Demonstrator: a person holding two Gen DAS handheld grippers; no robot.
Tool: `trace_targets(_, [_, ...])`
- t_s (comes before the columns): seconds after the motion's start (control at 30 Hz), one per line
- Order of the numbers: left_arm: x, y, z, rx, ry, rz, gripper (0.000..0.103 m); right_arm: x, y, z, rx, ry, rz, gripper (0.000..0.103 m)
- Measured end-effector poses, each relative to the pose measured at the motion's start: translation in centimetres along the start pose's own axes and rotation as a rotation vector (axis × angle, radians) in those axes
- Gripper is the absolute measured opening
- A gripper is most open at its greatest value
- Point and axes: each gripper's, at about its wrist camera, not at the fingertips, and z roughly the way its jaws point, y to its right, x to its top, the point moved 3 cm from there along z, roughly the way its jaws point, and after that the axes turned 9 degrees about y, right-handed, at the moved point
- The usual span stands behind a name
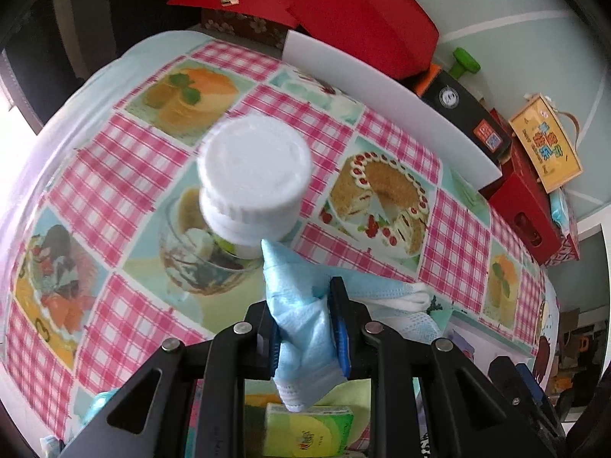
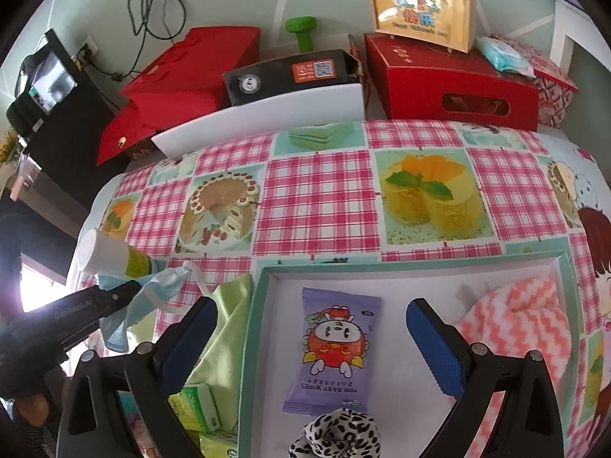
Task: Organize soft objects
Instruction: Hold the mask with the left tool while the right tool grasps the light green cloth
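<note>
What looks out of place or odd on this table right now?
A white-capped plastic bottle lies tipped on its side on the checked tablecloth, a hard item beside the crumpled light blue face mask that the left tongs pinch. The right tongs hang open over the teal-rimmed tray.

The left gripper (image 1: 305, 324) is showing a matte black plastic frame built of angled struts with triangular cut-outs, its linkage pinned by four round silver rivets running across from nine o'clock to three o'clock. Its fingers (image 1: 341, 337) are carrying ribbed blue pads on their inner faces. In the right wrist view the same tool is appearing at nine o'clock as a black bar bearing faint grey lettering, too blurred to read. The right gripper (image 2: 311, 337) is displaying the same black strut frame, silver rivets at the joints, and fingers (image 2: 433, 345) faced with finely textured dark blue pads.
</note>
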Motion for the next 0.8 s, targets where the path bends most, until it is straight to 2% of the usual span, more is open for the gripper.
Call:
trace_targets(0.4, [1.4,-4.6,-1.9,0.111,0.071,-0.060,0.024,-1.2,-4.6,0.5,0.034,-0.009,-0.128,0.101])
trace_targets(0.53, [1.7,-6.4,-2.4,0.151,0.084,-0.078,0.024,-2.0,-6.6,1.1,0.072,-0.033,-0.168,0.101])
trace_targets(0.8, [1.8,-9.3,-3.6,0.151,0.094,-0.141,0.024,-3.6,-9.4,2.2,0.164,-0.080,-0.218,0.095])
